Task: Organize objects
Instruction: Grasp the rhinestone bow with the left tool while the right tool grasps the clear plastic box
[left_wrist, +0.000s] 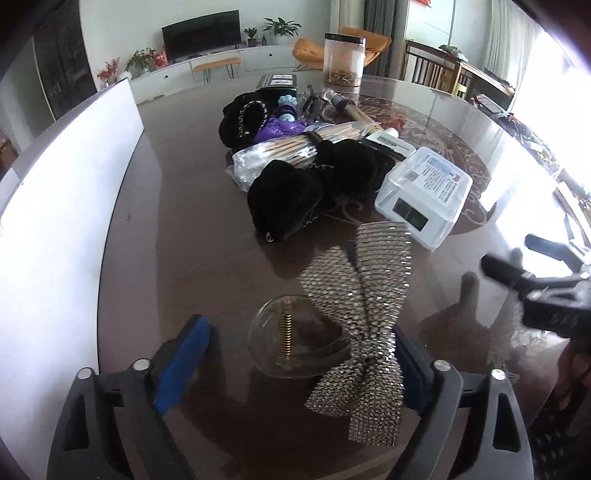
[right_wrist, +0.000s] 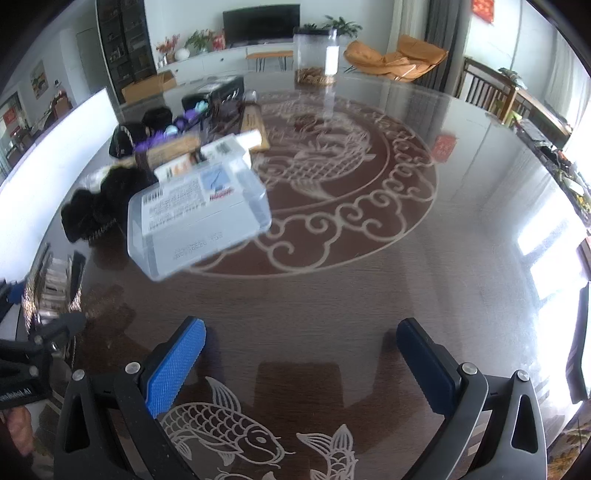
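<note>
Beside the clear hair clip (left_wrist: 295, 338), rhinestone bow comb (left_wrist: 364, 325) perhaps brushing the gaping left gripper (left_wrist: 299, 362), right gripper (right_wrist: 301, 354) jaws apart, empty.

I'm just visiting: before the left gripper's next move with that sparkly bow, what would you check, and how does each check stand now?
1. Left gripper open wide: ok.
2. Bow between its fingers: ok.
3. Bow clear of the right-hand pad: not ok, they overlap.
4. Clear clip apart from the bow: not ok, the bow overlaps it.
5. Right gripper empty: ok, open over bare table.
6. Right gripper clear of the bow: ok.
</note>
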